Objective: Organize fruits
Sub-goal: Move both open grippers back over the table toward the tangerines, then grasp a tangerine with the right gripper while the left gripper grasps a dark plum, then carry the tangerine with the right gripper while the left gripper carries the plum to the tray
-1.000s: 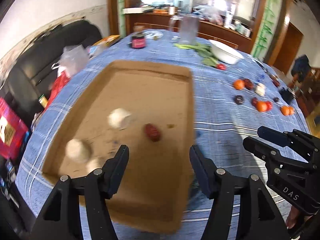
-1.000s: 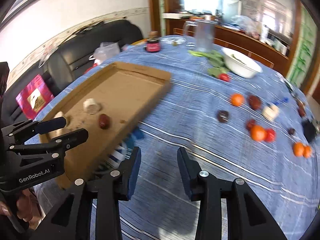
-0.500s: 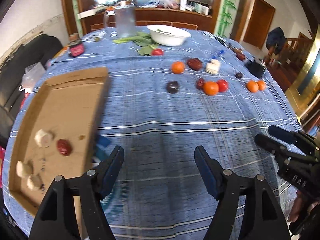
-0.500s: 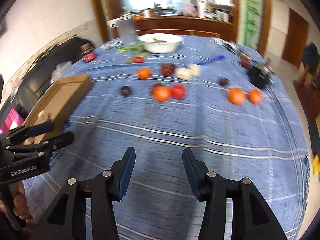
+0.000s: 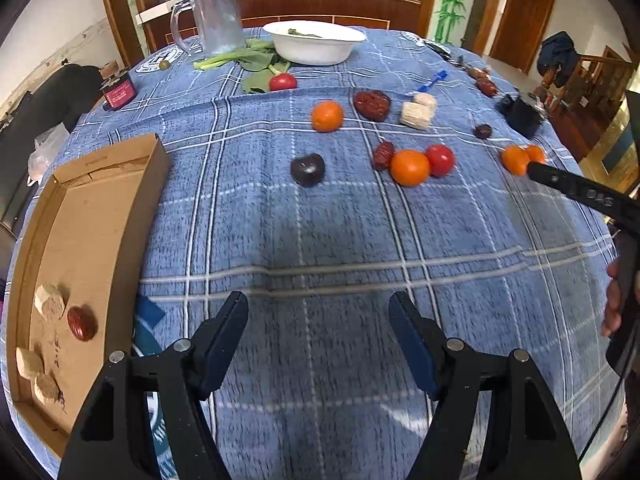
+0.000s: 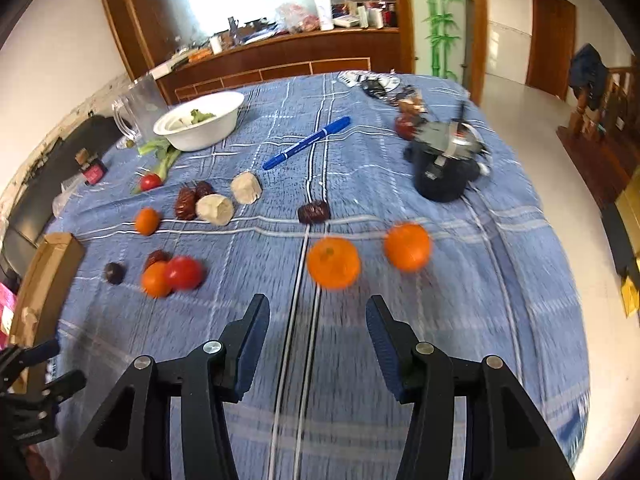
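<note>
My left gripper (image 5: 318, 304) hangs open over bare blue checked cloth, nothing between its fingers. To its left lies the cardboard tray (image 5: 100, 208), holding a red date (image 5: 82, 322) and three pale chunks (image 5: 49, 306). Ahead lie a dark plum (image 5: 307, 169), an orange (image 5: 409, 167) touching a tomato (image 5: 440, 160), and another orange (image 5: 327, 116). My right gripper (image 6: 317, 302) is open and empty too. Two oranges (image 6: 334, 263) (image 6: 407, 247) sit just beyond its fingertips, a dark date (image 6: 314, 212) behind them.
A white bowl (image 5: 314, 46), a glass jug (image 5: 218, 20) and leafy greens stand at the far side. A blue pen (image 6: 306, 142) and a black device (image 6: 444, 168) lie at the right. The table edge drops off on the right, near the floor.
Both views have swung away from the cardboard tray, rightward across the cloth toward the loose fruit. The two oranges now lie right before the right gripper. Both grippers stand slightly wider.
</note>
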Demonstrator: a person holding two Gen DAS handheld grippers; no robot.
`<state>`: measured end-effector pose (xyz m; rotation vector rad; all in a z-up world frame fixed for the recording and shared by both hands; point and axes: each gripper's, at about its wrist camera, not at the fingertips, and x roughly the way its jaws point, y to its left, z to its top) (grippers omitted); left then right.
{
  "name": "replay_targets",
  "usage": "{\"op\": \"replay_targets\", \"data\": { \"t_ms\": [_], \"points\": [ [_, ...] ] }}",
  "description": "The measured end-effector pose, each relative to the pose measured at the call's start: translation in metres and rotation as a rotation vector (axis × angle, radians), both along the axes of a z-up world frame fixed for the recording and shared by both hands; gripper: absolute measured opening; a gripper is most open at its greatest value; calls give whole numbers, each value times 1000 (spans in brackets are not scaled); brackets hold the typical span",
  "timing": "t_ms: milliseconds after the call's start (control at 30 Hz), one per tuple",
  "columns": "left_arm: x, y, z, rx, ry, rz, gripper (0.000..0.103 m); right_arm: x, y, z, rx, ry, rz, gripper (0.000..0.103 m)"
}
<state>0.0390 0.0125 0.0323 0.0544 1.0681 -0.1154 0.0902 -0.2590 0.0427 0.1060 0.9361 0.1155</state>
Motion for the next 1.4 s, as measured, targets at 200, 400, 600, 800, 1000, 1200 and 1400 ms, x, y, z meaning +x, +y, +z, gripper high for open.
{"op": "replay_targets", "data": {
  "t_ms": [200, 400, 600, 800, 1000, 1200, 1400],
  "points": [
    [43, 13, 4, 0, -13, 47, 72, 32, 7, -24, -61, 30, -8, 54],
    [90, 13, -9, -37, 27, 66, 72, 34, 8, -25, -69, -5, 24, 37],
    [109, 8, -25, -42, 15, 72, 53, 36, 5, -26, -31, -1, 10, 37],
    [103, 1, -19, -50, -7, 6, 24, 30, 3, -23, -5, 3, -7, 37],
    [78, 6, -17, -102, 16, -11, 24, 8, 2, -9, 5, -11, -26, 37],
    [39, 10, -7, -165, 9, -52, 24, -30, 8, 7, -24, -34, -28, 37],
    [4, 12, -4, -171, 8, -67, 24, -72, 20, 9, -26, -37, -21, 38]
  ]
}}
